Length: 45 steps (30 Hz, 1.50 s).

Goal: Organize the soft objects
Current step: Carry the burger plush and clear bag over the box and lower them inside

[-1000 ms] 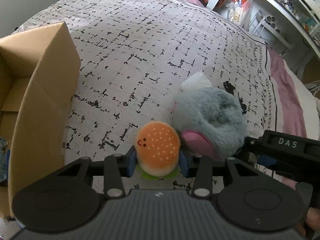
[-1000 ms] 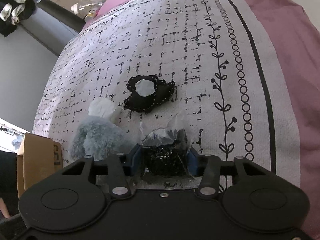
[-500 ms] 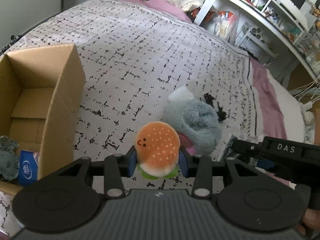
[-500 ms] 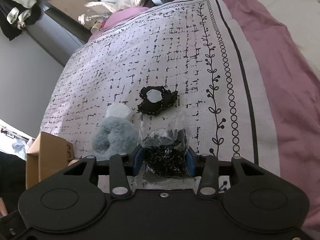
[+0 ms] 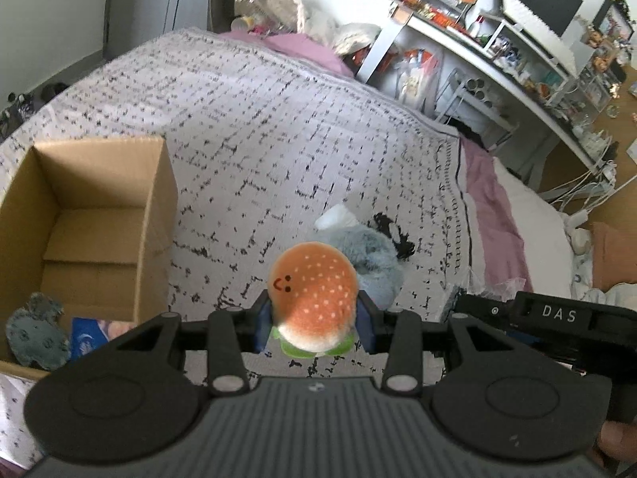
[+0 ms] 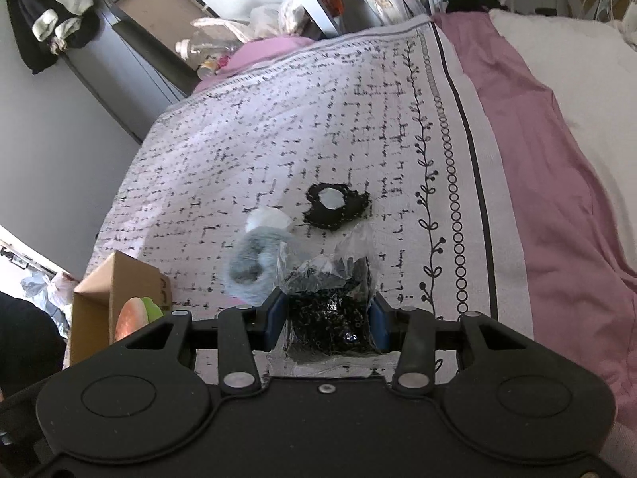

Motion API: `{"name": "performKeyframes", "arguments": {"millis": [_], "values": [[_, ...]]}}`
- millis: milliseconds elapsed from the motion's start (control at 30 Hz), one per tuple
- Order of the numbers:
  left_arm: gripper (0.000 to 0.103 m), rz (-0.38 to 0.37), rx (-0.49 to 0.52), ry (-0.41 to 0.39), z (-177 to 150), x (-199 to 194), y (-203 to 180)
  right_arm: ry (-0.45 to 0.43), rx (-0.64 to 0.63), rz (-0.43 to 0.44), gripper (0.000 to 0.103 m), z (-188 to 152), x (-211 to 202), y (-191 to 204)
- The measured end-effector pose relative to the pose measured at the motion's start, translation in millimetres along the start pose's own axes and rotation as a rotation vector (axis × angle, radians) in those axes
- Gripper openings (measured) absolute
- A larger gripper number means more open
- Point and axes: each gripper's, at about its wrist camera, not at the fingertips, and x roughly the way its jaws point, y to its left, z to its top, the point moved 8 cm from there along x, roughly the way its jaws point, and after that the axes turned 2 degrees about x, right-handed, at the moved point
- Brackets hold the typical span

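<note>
My left gripper point(image 5: 314, 328) is shut on a plush hamburger point(image 5: 314, 298), held above the bed; the hamburger also shows in the right wrist view point(image 6: 133, 314). My right gripper point(image 6: 326, 328) is shut on a clear bag of black beads point(image 6: 330, 306), also raised. A grey furry plush point(image 5: 376, 263) lies on the patterned bedspread point(image 5: 278, 119), seen too in the right wrist view point(image 6: 254, 267). A black fabric piece with a white centre point(image 6: 336, 205) lies just beyond it. An open cardboard box point(image 5: 91, 215) stands to the left, holding a grey fabric piece point(image 5: 36, 332) and a blue item point(image 5: 85, 338).
A pink sheet point(image 6: 537, 159) runs along the bed's right side. White shelves and a cluttered desk point(image 5: 497, 40) stand beyond the bed. A grey wardrobe point(image 6: 131, 59) and hanging clothes point(image 6: 47, 12) are at the far left. The right gripper's body point(image 5: 537, 318) shows at the left view's right edge.
Both grippers have risen higher above the bed with their objects held. The box's inside and more of the room have come into view.
</note>
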Motion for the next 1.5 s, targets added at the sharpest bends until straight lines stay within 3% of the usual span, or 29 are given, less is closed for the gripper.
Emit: {"name": "performKeyframes", "arguments": {"millis": [433, 900, 1500], "values": [[0.042, -0.016, 0.004, -0.007, 12, -53, 18, -0.027, -0.002, 0.032, 0.042, -8, -36, 39], [0.042, 0.016, -0.018, -0.041, 36, -111, 49, -0.048, -0.098, 0.048, 0.043, -5, -69, 104], [0.042, 0.055, -0.044, -0.017, 43, -127, 104, -0.019, -0.153, 0.080, 0.043, -22, -63, 150]]}}
